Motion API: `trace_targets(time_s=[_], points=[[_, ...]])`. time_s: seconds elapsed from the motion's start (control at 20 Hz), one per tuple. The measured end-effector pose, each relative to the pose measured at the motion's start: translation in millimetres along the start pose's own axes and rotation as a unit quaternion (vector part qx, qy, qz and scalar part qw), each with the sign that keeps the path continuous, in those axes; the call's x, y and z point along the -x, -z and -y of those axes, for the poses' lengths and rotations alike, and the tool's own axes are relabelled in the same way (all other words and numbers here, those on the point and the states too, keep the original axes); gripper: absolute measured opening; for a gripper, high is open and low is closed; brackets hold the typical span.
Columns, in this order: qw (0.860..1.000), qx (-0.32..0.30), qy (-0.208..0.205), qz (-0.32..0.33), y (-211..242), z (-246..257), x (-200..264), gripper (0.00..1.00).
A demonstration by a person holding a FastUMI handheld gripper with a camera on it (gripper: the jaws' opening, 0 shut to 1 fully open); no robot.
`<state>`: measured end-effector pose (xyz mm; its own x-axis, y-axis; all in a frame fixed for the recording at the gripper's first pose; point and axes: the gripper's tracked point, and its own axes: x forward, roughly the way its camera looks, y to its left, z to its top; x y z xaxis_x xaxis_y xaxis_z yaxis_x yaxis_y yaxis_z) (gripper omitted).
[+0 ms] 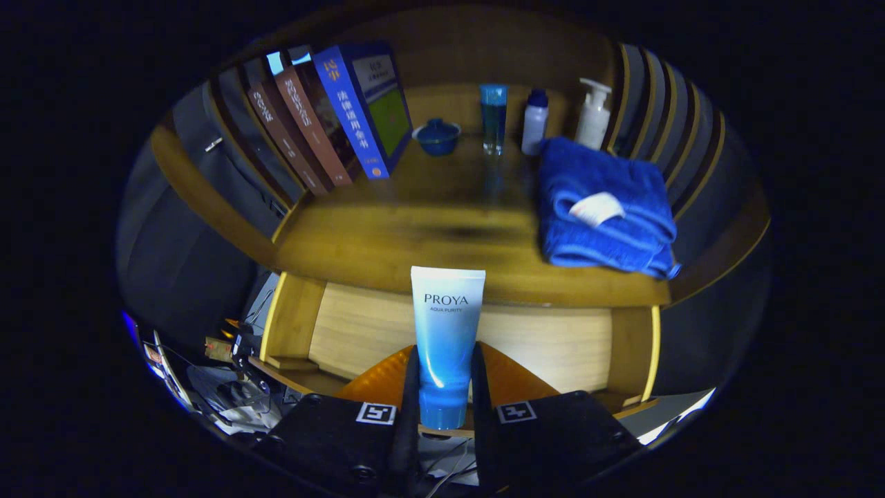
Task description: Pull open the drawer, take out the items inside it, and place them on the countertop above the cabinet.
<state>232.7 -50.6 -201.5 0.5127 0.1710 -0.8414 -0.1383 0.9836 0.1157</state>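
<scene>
A blue-and-white cosmetic tube (446,339) stands upright between the two fingers, and my gripper (446,377) is shut on its lower half. The tube is held just in front of the wooden countertop's front edge (387,266), with its flat top reaching that edge. Below the countertop the open drawer (553,346) shows its pale wooden inside, and an orange object (515,380) lies in it right behind the fingers.
On the countertop, several books (332,117) lean at the back left. A small blue lidded bowl (437,136), a blue tube (494,117), a small bottle (534,121) and a pump bottle (593,114) stand at the back. A folded blue towel (601,204) lies on the right.
</scene>
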Motion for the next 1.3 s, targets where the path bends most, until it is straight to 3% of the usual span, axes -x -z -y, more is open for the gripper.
trace_targets(time_s=[0.3, 0.45, 0.9, 1.0, 1.3], points=[[0.999, -0.006, 0.044, 0.007, -63, 25, -39, 0.38], [0.998, -0.005, 0.067, -0.021, -70, 35, -69, 0.38], [0.995, -0.008, 0.075, -0.069, -79, 20, -119, 0.38], [0.995, -0.010, 0.070, -0.063, -81, 17, -121, 0.43], [0.999, -0.006, 0.054, -0.006, -83, 16, -106, 0.71]])
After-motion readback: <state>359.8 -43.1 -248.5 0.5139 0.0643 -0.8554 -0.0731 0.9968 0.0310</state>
